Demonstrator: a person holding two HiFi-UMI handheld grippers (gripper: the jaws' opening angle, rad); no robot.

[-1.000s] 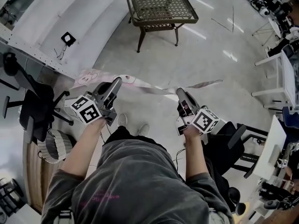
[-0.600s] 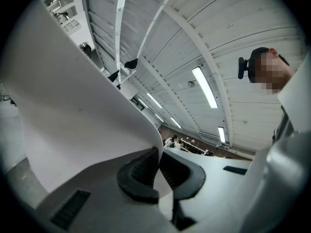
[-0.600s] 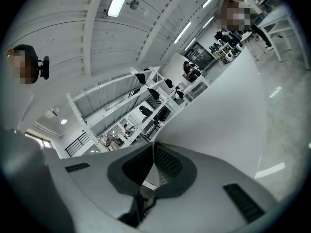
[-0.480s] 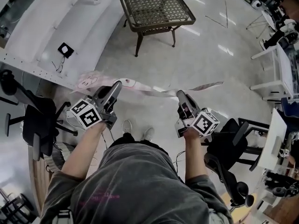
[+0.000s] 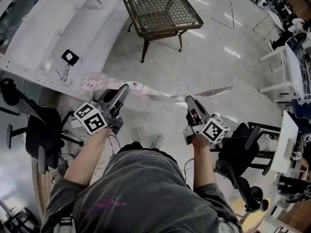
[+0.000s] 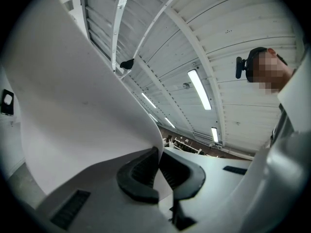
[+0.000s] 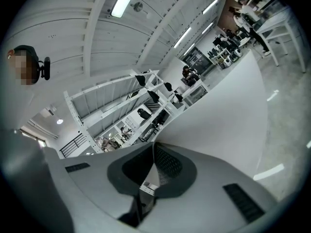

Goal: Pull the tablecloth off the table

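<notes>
My left tongs [image 5: 124,88] and right tongs [image 5: 189,100] each pinch the thin white, pink-printed tablecloth [image 5: 158,96]. Its long axis runs sideways between them, above the floor. The dark, square, woven-top desk [image 5: 160,8] stands bare, well ahead of both.

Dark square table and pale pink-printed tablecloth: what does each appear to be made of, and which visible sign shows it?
Dark square table: probably metal or wicker, matte brown; the top is an open woven lattice on thin legs. Pale pink-printed tablecloth: thin flexible sheet, fabric or plastic; it bends and curls in the air.
</notes>
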